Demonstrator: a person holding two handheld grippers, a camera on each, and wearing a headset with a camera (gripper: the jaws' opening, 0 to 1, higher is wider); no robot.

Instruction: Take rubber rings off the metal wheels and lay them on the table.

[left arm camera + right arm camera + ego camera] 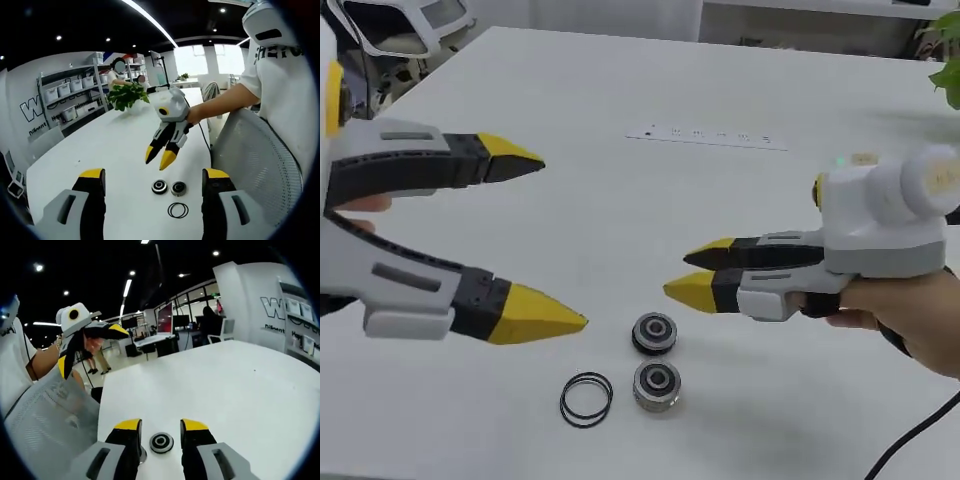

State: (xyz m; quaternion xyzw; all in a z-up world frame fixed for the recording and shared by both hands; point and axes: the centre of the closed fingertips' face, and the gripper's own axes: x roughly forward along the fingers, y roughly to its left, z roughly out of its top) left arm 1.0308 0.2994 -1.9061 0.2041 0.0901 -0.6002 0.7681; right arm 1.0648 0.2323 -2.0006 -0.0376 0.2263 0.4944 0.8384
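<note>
On the white tabletop (740, 90) lie two small metal wheels, side by side and nearly touching. The farther wheel (654, 333) shows a dark band around its rim, while the nearer wheel (657, 385) looks bare and silvery. Just beside the nearer wheel, to its left in the head view, two thin black rubber rings (586, 399) lie flat, overlapping each other. The left hand-held gripper (563, 241) hangs above the tabletop with its two yellow-tipped jaws spread wide and nothing between them. The right hand-held gripper (675, 274), gripped by a hand (905, 315), points toward the left one from the other side. Its two jaws stand only a little apart and hold nothing, with the tips just above and behind the farther wheel. In the right gripper view that dark-rimmed wheel sits on the tabletop between the two jaws, untouched. One white power strip (705, 137) lies farther back, and a leafy plant (948, 60) stands at the far right edge.
</note>
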